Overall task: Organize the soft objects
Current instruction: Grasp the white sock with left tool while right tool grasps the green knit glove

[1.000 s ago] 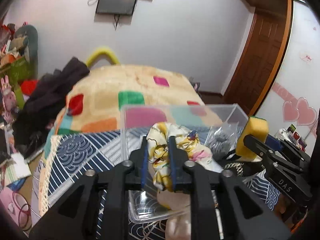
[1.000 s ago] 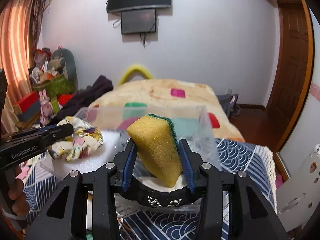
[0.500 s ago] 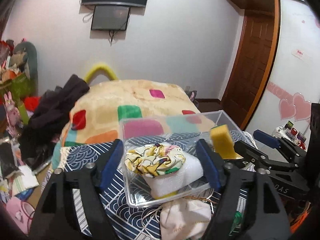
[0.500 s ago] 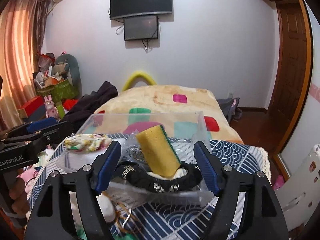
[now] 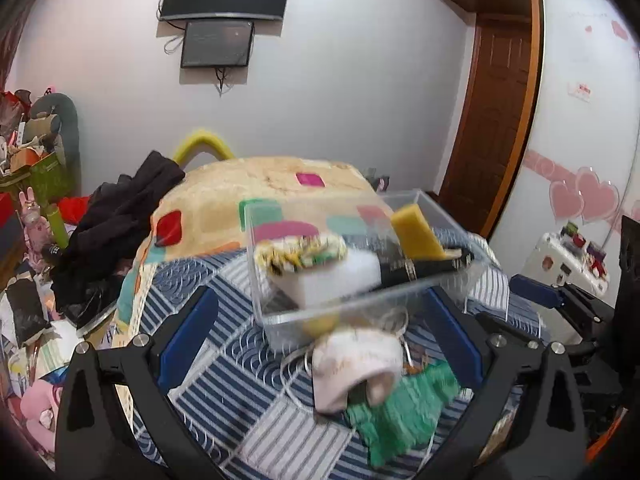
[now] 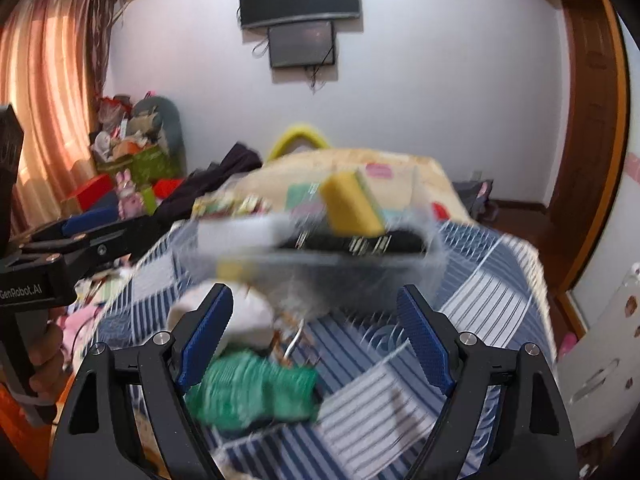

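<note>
Left wrist view: clear box (image 5: 360,304) on the striped blue bedcover (image 5: 240,360) already holds the floral scrunchie (image 5: 300,254) lying on a white foam block (image 5: 340,280), plus the yellow sponge (image 5: 416,234) leaning on a black band (image 5: 424,270) at the right end; so two drops look done; left to sort, as I judge it: the pale pink sock (image 5: 352,364) and green cloth (image 5: 404,412) lying just in front of the box, outside it. Left gripper (image 5: 320,340) jaws wide apart, empty; right gripper (image 6: 316,336) likewise spread and holding nothing. Versus 1 s ago: left was clamped on the scrunchie, right on the sponge; both released by 0.5 s ago, and both have since backed away from the box; right wrist view is motion-blurred.
</note>
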{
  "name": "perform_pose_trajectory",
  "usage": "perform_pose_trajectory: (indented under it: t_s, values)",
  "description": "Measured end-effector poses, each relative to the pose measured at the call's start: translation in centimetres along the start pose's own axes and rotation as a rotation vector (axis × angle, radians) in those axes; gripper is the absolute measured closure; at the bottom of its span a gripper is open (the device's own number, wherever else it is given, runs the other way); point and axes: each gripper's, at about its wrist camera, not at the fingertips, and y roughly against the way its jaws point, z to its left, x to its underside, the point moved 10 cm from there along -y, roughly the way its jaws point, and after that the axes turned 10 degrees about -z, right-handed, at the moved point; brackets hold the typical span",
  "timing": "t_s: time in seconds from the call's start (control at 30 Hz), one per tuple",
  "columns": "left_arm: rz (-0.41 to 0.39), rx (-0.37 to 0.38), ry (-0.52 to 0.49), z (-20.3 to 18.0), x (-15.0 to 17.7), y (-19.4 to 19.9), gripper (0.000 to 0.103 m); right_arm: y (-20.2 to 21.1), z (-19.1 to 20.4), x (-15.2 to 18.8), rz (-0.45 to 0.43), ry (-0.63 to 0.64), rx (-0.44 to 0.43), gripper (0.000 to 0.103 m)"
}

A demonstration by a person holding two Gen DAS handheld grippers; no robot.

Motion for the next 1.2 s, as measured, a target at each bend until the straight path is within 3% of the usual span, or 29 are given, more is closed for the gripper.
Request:
perform_pose_trajectory:
  t_s: [0.33,0.4,0.47,0.57,0.7,0.97,1.07,1.2]
  values:
    - [0.130,-0.017,0.000,0.6,6.0,0.1,0.000,-3.7,3.6,6.4,0.203,-0.013,-0.118,0.021]
    - [0.140,-0.023,-0.001,0.7,6.6,-0.3,0.000,-4.0,4.0,6.9,0.229,-0.005,-0.140,0.029]
    - [0.157,0.005,0.014,0.1,7.1,-0.8,0.000,-4.1,4.1,7.3,0.251,-0.016,-0.162,0.054]
    - [0.157,0.024,0.005,-0.9,7.2,-1.6,0.000,-3.5,3.4,7.1,0.236,-0.035,-0.172,0.067]
    - [0.161,0.024,-0.030,-1.9,7.1,-3.4,0.001,-2.5,2.5,6.5,0.202,-0.029,-0.145,0.076]
    - [0.260,0.047,-0.027,-2.4,9.5,-6.6,0.065,-0.8,0.1,5.2,0.126,-0.040,-0.068,0.079]
    - [0.253,0.051,-0.012,-2.0,9.7,-6.1,0.079,-0.1,-1.1,4.4,0.091,-0.064,-0.037,0.079]
    - [0.241,0.060,0.018,-1.5,9.8,-4.7,0.089,1.0,-2.3,3.4,0.052,-0.086,-0.017,0.079]
